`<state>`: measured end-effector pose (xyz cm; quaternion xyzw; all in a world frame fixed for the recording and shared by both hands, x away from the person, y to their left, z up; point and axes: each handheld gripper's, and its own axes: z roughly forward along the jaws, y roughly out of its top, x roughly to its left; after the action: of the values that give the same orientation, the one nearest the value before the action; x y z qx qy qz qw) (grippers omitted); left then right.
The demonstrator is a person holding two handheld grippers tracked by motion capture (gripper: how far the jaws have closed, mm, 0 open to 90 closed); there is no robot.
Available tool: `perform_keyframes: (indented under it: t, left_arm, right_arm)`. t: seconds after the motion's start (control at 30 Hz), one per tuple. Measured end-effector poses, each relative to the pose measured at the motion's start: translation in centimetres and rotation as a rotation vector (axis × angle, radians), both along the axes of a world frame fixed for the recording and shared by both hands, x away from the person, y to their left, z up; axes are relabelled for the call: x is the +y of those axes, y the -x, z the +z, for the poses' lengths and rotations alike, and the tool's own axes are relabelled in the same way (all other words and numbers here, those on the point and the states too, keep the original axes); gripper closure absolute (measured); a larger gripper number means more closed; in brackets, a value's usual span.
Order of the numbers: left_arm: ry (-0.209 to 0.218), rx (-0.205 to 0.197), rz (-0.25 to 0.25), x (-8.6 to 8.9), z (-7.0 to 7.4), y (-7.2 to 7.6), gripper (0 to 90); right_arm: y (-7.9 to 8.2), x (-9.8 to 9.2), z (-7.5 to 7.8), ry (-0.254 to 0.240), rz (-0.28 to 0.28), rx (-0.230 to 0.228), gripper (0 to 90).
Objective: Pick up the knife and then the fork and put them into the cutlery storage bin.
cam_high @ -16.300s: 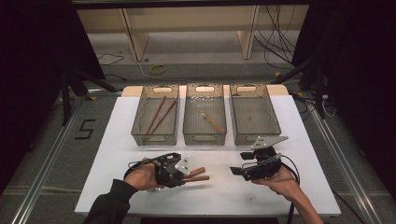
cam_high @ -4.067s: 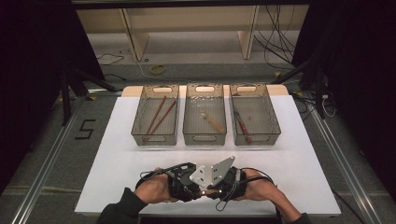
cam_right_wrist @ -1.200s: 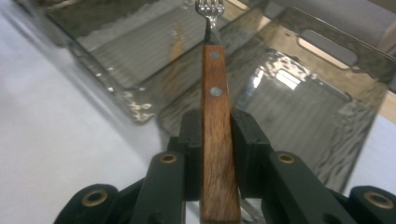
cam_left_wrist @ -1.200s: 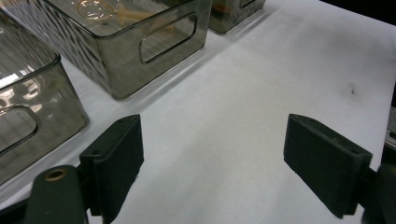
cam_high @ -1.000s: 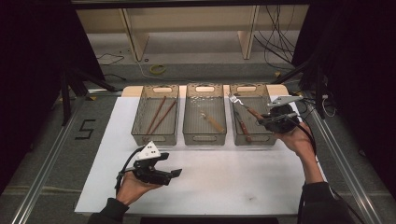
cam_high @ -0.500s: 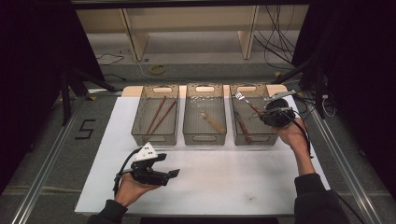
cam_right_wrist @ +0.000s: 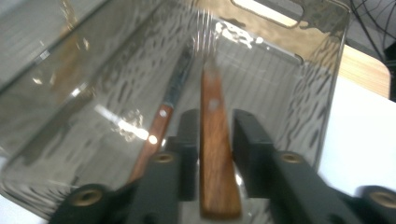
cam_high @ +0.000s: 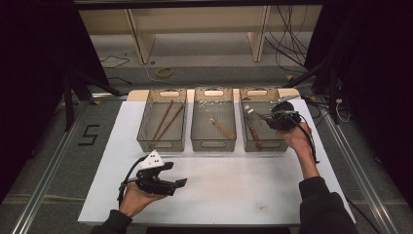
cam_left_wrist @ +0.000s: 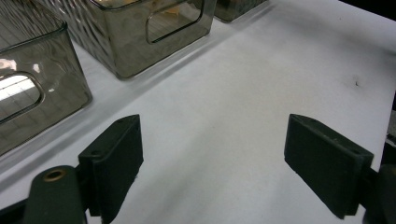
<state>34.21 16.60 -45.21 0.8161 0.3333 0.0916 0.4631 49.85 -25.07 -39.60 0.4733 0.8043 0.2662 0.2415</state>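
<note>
My right gripper [cam_high: 271,117] reaches into the right-hand clear bin [cam_high: 263,145] from its right side. Between its jaws lies a fork with a wooden handle [cam_right_wrist: 215,154], its tines [cam_right_wrist: 203,28] toward the bin's far wall. The jaws have just been opening, and a slim gap shows between the handle and the right pad [cam_right_wrist: 250,140]. A wooden-handled knife [cam_right_wrist: 161,119] lies on the bin floor beside the fork. Over the bare white tabletop, near the front left, my left gripper [cam_high: 179,183] is held wide open and empty [cam_left_wrist: 212,163].
Three clear bins stand in a row at the back of the white table [cam_high: 243,185]. The left bin [cam_high: 146,141] holds two chopsticks [cam_high: 164,121]. The middle bin [cam_high: 212,144] holds a wooden-handled utensil [cam_high: 221,127]. Dark floor and cables lie beyond the table.
The right hand has moved a little left and down into the right bin with the fork, and its jaws have spread apart. The left gripper has stayed where it was.
</note>
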Motion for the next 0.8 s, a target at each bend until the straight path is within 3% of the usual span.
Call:
perform_keyframes:
  t: [0.1,0.23,0.67,0.8]
  left_arm:
    - [0.001,-0.002,0.002,0.0,-0.1,0.0,18.8]
    - [0.004,-0.003,0.002,0.0,0.0,0.0,18.6]
    - [0.023,0.013,0.008,0.1,-0.1,-0.2,18.1]
    - [0.022,0.017,0.006,0.1,0.0,-0.3,18.1]
  right_arm:
    - [0.1,0.2,0.4,-0.002,0.006,-0.021,59.0]
    - [0.5,0.1,0.6,-0.045,0.017,-0.011,53.0]
    - [4.0,0.1,0.5,-0.291,0.087,-0.001,34.0]
    - [5.5,0.3,0.4,-0.320,0.109,-0.011,29.8]
